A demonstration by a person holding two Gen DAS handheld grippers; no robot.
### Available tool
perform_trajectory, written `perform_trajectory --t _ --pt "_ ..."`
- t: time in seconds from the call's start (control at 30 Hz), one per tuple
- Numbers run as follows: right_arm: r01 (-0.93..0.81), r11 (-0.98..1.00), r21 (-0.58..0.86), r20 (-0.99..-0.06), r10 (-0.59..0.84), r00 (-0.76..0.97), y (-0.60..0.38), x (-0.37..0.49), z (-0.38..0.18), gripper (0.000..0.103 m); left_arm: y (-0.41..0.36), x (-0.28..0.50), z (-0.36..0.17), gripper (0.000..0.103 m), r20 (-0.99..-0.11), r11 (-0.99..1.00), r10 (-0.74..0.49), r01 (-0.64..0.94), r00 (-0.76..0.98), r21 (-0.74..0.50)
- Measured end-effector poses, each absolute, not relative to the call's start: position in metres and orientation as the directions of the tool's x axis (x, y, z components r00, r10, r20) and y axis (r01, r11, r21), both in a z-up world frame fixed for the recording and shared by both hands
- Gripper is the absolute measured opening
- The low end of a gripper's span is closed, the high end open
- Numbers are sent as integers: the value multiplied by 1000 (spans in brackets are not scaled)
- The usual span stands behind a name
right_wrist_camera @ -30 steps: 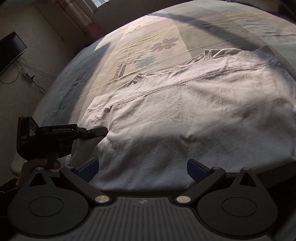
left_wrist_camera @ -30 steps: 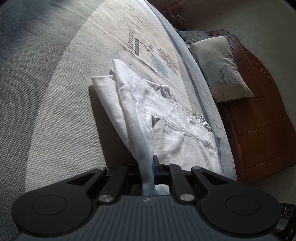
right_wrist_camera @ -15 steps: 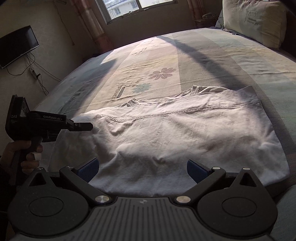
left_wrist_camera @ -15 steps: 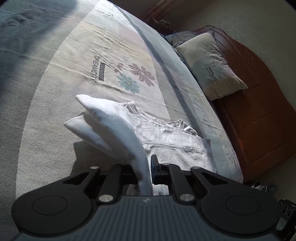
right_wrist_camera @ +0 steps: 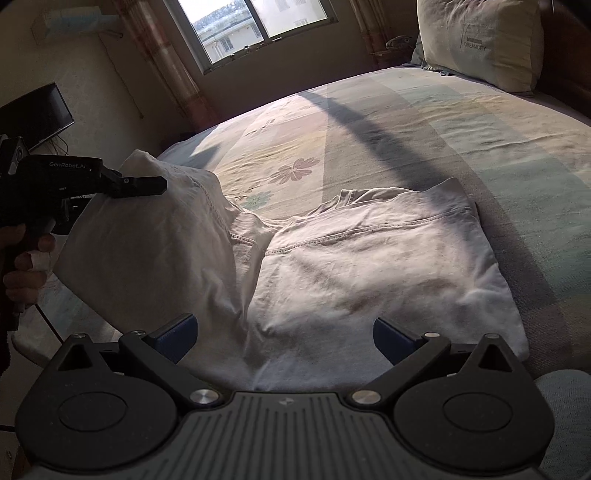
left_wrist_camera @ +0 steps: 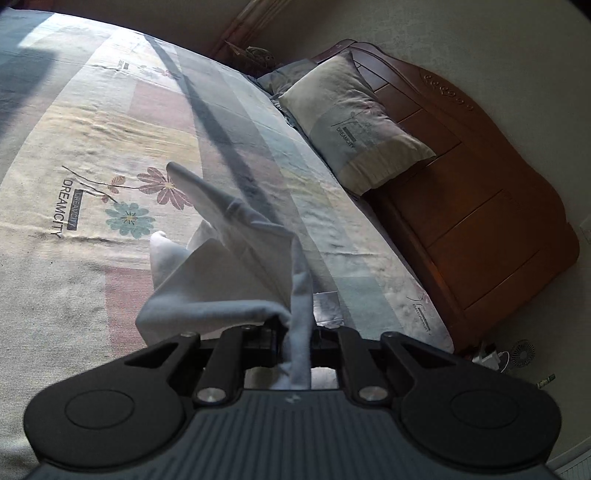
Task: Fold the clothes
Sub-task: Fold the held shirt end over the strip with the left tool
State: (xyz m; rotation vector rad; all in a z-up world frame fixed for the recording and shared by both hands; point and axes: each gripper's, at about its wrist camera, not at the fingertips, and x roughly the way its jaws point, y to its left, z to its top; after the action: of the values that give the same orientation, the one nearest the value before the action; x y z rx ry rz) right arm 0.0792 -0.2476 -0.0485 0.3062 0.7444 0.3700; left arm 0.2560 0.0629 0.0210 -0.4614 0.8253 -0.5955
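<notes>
A white T-shirt [right_wrist_camera: 369, 266] lies flat on the flowered bed sheet [right_wrist_camera: 480, 147], collar towards the far side. Its left part is lifted into a hanging fold. My left gripper [right_wrist_camera: 157, 183] is shut on that raised edge, held by a hand [right_wrist_camera: 26, 258]. In the left wrist view the pinched cloth [left_wrist_camera: 229, 236] runs up out of the left gripper [left_wrist_camera: 295, 332] and droops over the bed. My right gripper [right_wrist_camera: 284, 334] stands open just above the shirt's near hem, blue pads [right_wrist_camera: 177, 332] wide apart and nothing between them.
A pillow [left_wrist_camera: 354, 122] leans on the wooden headboard [left_wrist_camera: 461, 184] at the right end of the bed. A window [right_wrist_camera: 258, 26] and a dark screen [right_wrist_camera: 37, 110] are on the far walls. A small fan [left_wrist_camera: 522, 352] sits on the floor.
My left gripper has risen, lifting the shirt's side off the bed and carrying it over the rest. My right gripper has drawn back towards the near hem, still open.
</notes>
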Motion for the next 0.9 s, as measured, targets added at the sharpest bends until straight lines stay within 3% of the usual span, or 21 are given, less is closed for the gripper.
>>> perform_trajectory --t 0.47,0.9 --pt "-125 886 447 -565 388 728 -314 66 -48 103 -37 281 25 9 -566 703 -709 353 421 -617" --pt "-40 878 477 -560 339 756 -359 55 -56 103 -116 304 -13 9 -670 740 -672 312 315 -596"
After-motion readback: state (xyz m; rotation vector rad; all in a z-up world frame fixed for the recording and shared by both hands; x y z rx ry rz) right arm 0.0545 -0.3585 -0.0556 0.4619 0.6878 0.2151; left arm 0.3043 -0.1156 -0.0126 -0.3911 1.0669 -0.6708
